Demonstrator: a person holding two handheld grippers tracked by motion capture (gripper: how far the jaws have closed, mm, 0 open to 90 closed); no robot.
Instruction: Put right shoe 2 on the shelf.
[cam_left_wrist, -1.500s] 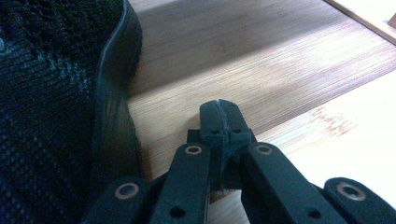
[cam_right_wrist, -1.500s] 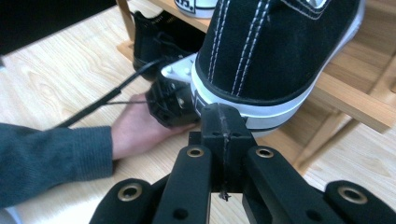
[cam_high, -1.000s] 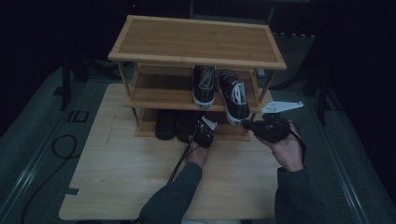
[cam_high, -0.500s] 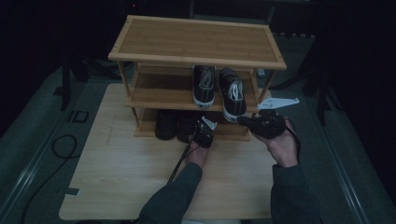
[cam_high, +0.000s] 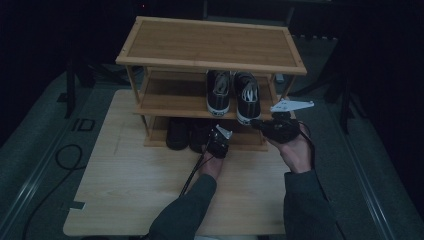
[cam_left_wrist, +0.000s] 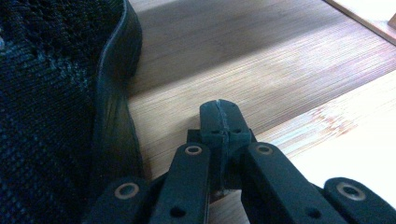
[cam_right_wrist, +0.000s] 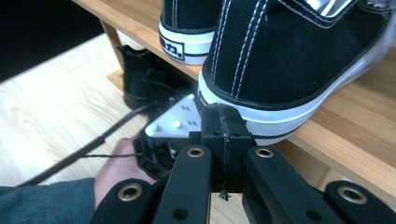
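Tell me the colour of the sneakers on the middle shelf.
Black sneakers with white soles and stitching, clearest in the right gripper view.

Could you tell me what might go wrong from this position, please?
The right gripper, jaws shut, sits close against the heel of the right sneaker, which overhangs the middle shelf; a push could shove it askew. The left gripper, also shut, lies beside a dark shoe on the bottom shelf and may scrape it or the wood.

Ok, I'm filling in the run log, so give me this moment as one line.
left gripper: shut, empty, beside dark shoe on bottom shelf | right gripper: shut, empty, at sneaker heel on middle shelf
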